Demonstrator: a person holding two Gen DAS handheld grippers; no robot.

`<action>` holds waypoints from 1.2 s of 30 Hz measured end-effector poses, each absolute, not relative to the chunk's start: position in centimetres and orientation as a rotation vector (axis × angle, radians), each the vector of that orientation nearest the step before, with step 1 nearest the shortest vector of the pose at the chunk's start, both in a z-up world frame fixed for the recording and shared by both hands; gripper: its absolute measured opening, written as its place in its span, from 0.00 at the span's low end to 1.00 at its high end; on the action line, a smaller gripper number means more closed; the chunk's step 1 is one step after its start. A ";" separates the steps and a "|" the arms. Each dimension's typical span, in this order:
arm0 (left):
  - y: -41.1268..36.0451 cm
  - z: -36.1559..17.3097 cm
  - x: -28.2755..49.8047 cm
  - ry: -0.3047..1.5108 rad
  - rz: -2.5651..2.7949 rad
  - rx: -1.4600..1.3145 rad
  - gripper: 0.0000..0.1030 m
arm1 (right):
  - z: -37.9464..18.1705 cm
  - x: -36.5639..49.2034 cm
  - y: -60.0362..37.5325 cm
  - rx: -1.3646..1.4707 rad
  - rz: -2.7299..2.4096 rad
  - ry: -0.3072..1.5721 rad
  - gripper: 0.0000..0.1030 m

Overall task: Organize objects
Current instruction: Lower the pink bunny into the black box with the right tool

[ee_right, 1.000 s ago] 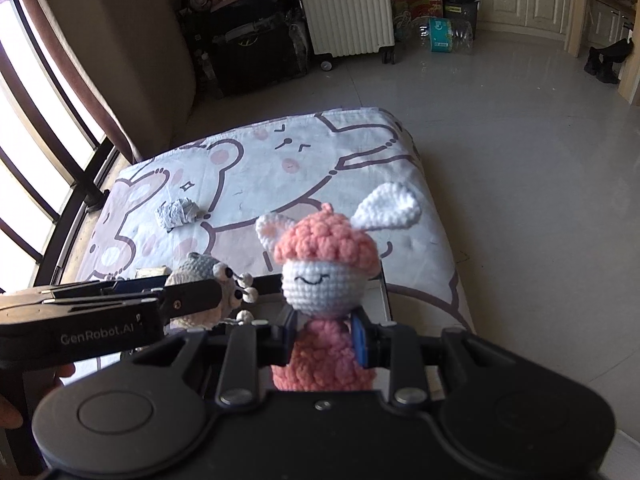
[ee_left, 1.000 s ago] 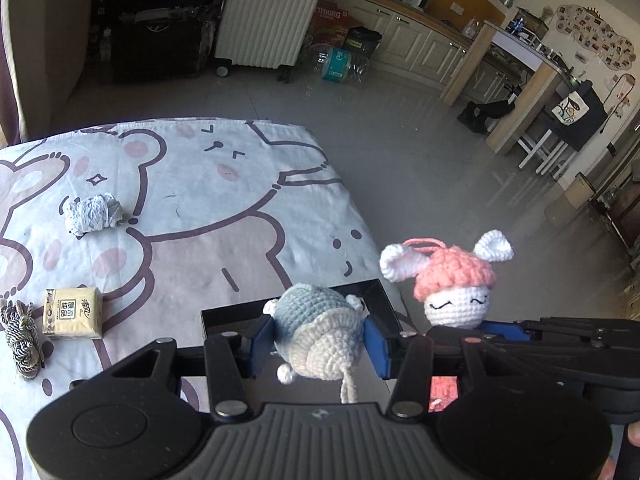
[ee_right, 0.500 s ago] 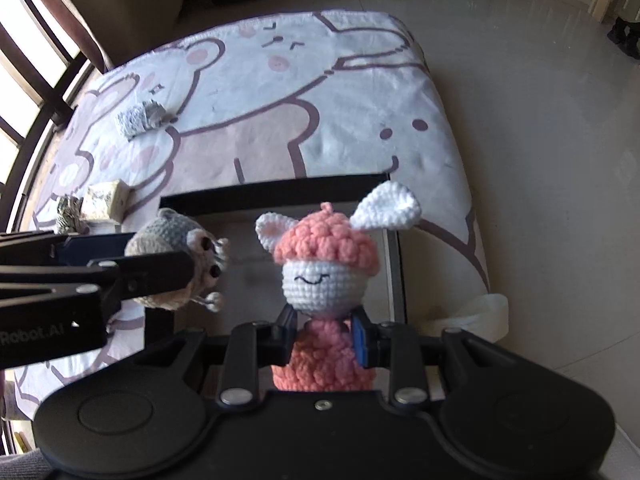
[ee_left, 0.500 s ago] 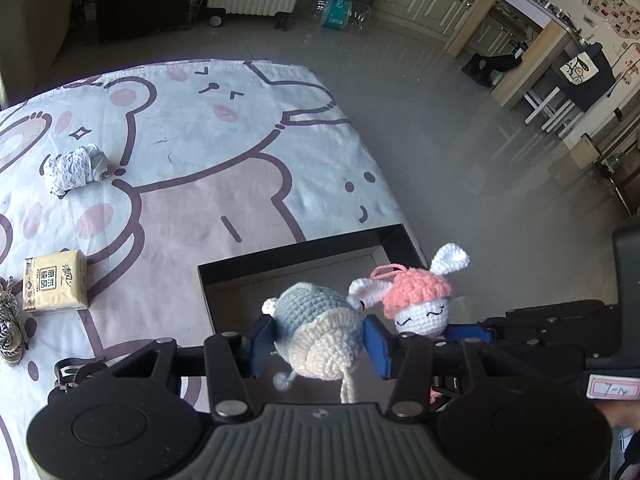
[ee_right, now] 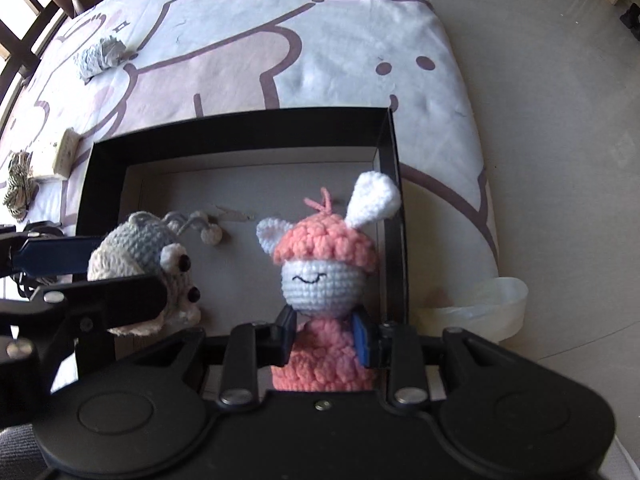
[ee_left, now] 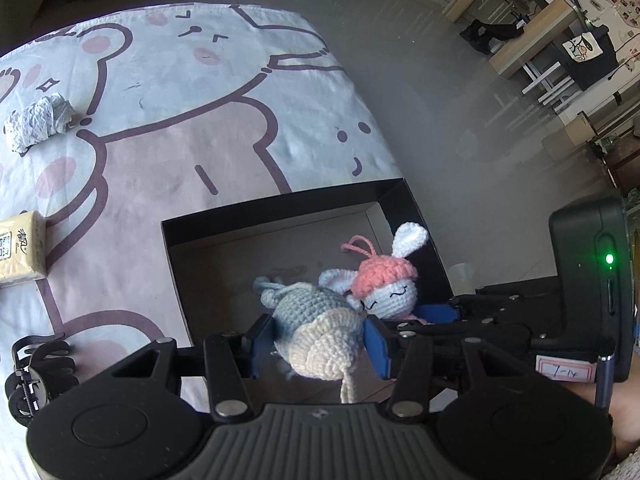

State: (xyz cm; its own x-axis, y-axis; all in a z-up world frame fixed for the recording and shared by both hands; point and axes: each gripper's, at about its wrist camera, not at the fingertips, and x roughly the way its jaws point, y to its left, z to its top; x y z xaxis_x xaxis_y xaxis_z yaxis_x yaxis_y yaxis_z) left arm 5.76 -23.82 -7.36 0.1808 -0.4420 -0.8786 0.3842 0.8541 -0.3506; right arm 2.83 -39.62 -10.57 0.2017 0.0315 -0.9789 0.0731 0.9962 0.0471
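Left to right across the sheet (ee_left: 192, 92): we log a clip (ee_left: 38, 376) at the near left edge, a tissue pack (ee_left: 18, 250), a crumpled wad (ee_left: 38, 120) farther back, all well apart from the box (ee_left: 280, 208).

The box sits open at the sheet's right edge, floor (ee_left: 460, 120) just beyond. Its far half shows bare base; a white cup (ee_right: 486, 304) lies outside its right wall.

Left gripper (ee_left: 318, 344): jaws partly closed, pads pressing both sides of the grey toy (ee_left: 316, 320), which hangs over the box's near-left part.

Right gripper (ee_right: 325, 338): jaws narrow, clamped on the pink body of the bunny (ee_right: 324, 264), over the near-right part, one ear close to the right wall. In the left view the two toys appear to touch; in the right view we see a gap.
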 end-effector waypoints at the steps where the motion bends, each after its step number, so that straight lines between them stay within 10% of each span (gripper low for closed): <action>1: -23.8 -7.5 5.8 1.266 -0.577 -0.053 0.48 | -10.7 2.8 -39.6 0.086 -0.028 1.371 0.31; 11: -23.7 -8.5 6.2 1.295 -0.540 -0.055 0.48 | -8.4 1.3 -39.2 0.077 0.045 1.331 0.68; 19: -23.8 -8.6 6.0 1.303 -0.532 -0.069 0.48 | -6.7 -0.6 -41.0 0.167 0.020 1.303 0.27; 36: -26.7 -6.7 8.6 1.077 -0.609 -0.278 0.48 | -6.8 -0.9 -41.6 0.200 -0.009 1.283 0.27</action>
State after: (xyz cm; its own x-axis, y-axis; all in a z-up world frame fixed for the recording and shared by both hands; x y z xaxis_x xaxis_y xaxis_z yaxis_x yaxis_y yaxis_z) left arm 8.58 -26.72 -6.69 0.3316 -0.5890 -0.7370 0.3277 0.8044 -0.4955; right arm -0.94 -41.60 -6.77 0.2864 0.1046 -0.9524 0.1174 0.9827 0.1432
